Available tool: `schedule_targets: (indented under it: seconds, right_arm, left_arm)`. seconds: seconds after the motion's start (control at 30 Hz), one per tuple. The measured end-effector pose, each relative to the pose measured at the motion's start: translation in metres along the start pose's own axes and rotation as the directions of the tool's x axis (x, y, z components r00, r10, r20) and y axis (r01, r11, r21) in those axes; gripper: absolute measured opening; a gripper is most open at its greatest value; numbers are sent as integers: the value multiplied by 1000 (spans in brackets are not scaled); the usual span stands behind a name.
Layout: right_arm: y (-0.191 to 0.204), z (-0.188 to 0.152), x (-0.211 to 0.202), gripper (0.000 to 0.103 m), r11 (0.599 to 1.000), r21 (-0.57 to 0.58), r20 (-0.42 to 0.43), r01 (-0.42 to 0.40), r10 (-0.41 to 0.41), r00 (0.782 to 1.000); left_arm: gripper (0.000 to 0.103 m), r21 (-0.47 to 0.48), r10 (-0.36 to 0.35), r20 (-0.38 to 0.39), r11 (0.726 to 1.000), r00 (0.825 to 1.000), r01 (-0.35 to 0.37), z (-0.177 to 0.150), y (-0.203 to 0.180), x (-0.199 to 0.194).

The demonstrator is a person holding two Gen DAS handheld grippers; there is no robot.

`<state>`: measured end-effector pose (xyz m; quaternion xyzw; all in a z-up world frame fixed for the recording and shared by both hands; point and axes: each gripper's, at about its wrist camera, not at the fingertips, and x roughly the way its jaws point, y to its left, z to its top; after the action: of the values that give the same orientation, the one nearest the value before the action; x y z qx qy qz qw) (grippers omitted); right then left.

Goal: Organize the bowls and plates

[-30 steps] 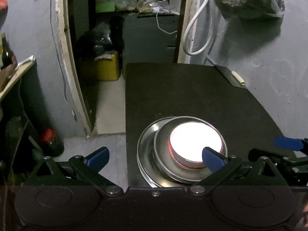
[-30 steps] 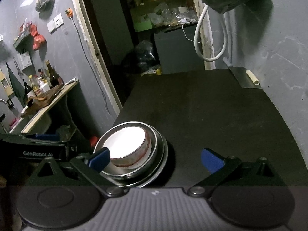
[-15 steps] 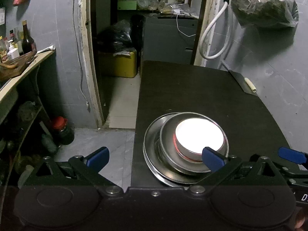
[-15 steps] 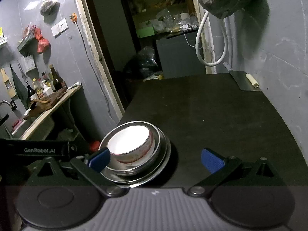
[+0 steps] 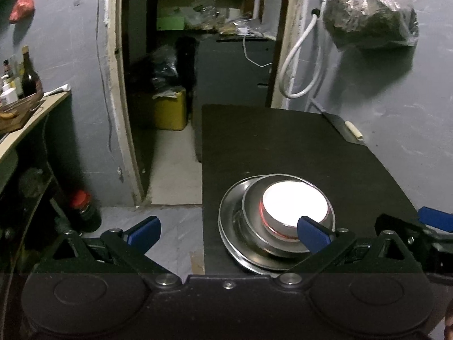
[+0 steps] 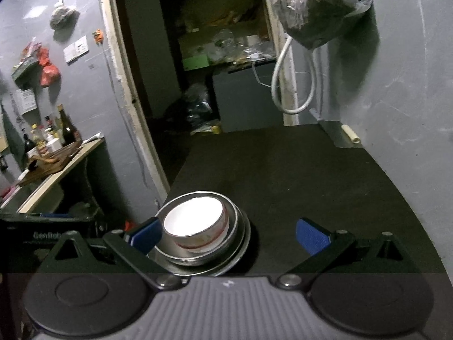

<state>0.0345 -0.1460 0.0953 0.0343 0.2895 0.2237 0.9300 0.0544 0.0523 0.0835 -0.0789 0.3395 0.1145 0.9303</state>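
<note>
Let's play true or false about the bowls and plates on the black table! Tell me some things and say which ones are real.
1. The white bowl sits on top of the stack. True.
2. The metal plates are spread out side by side. False: they are stacked, with the bowl in the middle.
3. The left gripper is squeezing the bowl. False: its jaws are wide open and hold nothing.
4. The right gripper is open and empty. True.
5. The stack stands at the far end of the black table. False: it is at the near end, close to the grippers.
</note>
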Motion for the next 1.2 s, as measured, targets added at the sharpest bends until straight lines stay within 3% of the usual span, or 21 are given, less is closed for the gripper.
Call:
schedule_targets:
  seconds: [0.2, 0.4, 0.63, 0.87, 1.2]
  right_arm:
    - [27, -5, -20, 103, 993, 49, 49, 105, -107, 993]
    - [52, -22, -49, 103, 974, 60, 79, 220, -225, 971]
    - [71, -34, -80, 103, 957, 45, 75, 288, -290, 954]
    - [74, -45, -97, 103, 955, 49, 65, 293, -296, 953]
    - [52, -71, -114, 103, 967, 75, 35, 244, -247, 968]
  left_arm:
    - [102, 40, -84, 34, 996, 996, 83, -3, 21, -14]
    - [102, 63, -142, 45, 988, 989, 139, -16, 40, -21]
    - [102, 47, -194, 38, 980, 980, 192, -38, 53, -34]
    - [102, 79, -181, 34, 981, 983, 178, -56, 55, -53]
    - [102, 77, -116, 17, 990, 993, 114, -75, 45, -70]
